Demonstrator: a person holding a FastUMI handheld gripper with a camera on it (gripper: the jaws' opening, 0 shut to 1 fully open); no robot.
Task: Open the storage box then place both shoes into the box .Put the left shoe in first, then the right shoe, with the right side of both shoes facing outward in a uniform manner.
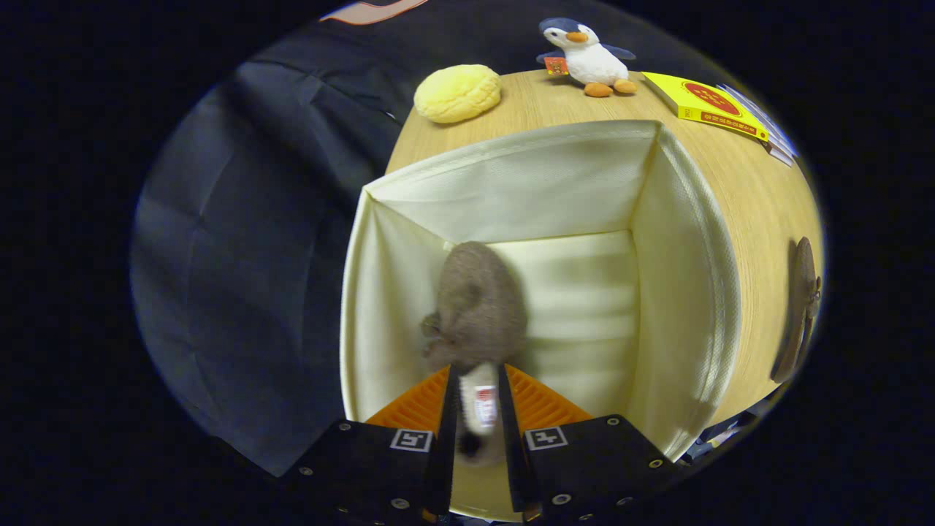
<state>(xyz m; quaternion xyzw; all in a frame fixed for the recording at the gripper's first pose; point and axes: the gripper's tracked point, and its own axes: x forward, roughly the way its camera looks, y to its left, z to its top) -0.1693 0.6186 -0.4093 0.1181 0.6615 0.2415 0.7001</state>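
Shoe held over the open box, toe pointing into its left half.

I had the gripper clamped on a fuzzy brown shoe, both fingers pressing its heel end between them, where a pale lining and a small tag showed. The shoe's long axis ran straight ahead from the jaws, toe toward the box's far wall, hanging inside the cream box near its left wall. The box stood open on the table and held nothing else that I could see; its right half lay bare. I could not tell whether the shoe touched the floor of the box. The second shoe lay by the table's right edge, well apart from the box. I judged lowering and release to be next.
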